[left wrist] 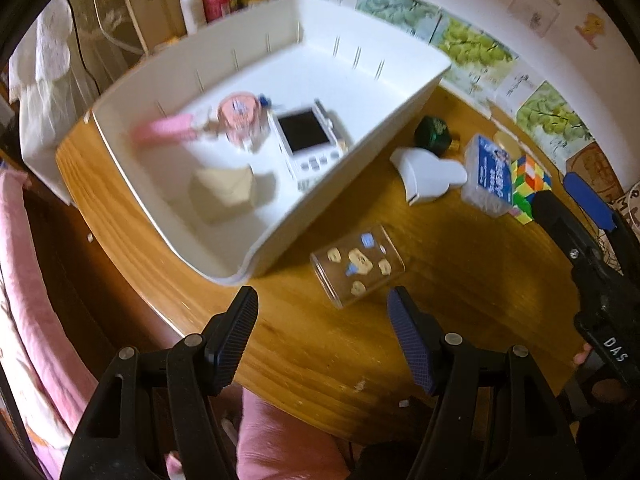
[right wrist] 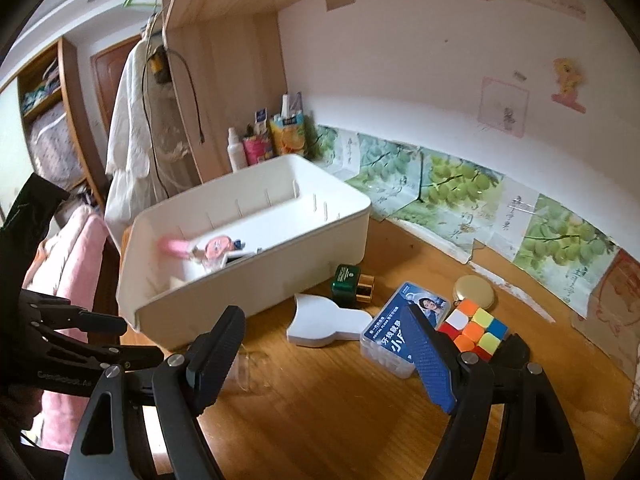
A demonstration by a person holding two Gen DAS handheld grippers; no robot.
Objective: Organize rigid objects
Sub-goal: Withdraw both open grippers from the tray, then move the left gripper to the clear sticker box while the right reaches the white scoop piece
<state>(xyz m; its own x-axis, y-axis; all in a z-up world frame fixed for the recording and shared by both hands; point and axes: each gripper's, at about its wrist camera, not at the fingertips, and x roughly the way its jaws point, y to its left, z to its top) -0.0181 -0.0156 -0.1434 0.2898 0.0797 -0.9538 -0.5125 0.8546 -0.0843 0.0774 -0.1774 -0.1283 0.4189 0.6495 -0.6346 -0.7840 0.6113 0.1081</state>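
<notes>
Sorting is midway: the white bin [left wrist: 256,258], left of the left tongs [left wrist: 322,312], already holds four things. A clear box [left wrist: 357,268] lies just beyond those wide, empty jaws; likely next, lower and close. The right tongs [right wrist: 324,340], also wide and empty, face one floss box [right wrist: 404,328] and one cube [right wrist: 474,330].

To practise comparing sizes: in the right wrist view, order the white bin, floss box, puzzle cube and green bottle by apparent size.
1. white bin
2. floss box
3. puzzle cube
4. green bottle, though farther back, so unsure
</notes>
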